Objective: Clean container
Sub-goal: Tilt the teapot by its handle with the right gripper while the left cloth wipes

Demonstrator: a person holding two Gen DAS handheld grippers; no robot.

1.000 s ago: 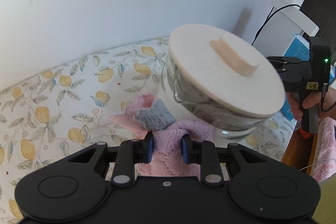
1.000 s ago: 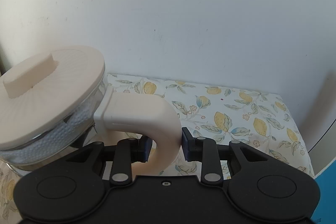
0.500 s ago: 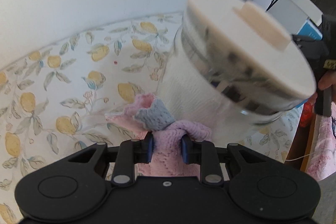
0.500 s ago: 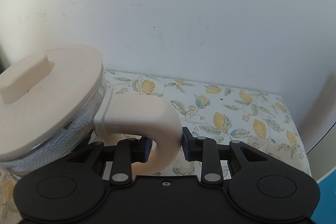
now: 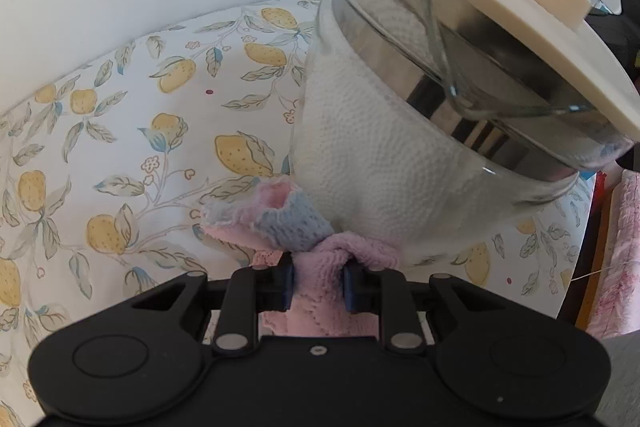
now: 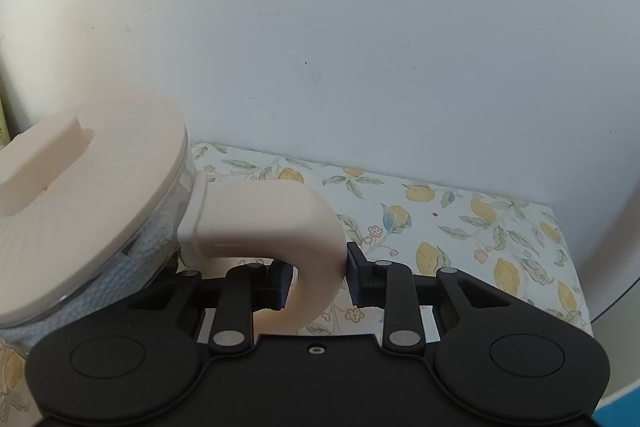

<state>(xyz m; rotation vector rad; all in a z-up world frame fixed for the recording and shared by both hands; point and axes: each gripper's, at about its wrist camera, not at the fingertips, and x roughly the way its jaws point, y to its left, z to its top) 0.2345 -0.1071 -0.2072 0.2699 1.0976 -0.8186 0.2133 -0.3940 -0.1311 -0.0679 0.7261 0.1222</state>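
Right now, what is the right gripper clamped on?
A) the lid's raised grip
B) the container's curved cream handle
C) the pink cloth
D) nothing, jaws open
B: in the right wrist view the right gripper has its jaws closed on either side of the curved cream handle of the container; the pink cloth is in the left gripper instead.

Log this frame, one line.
left hand-held gripper: grips pink cloth | right hand-held gripper: grips jug handle | lid: on
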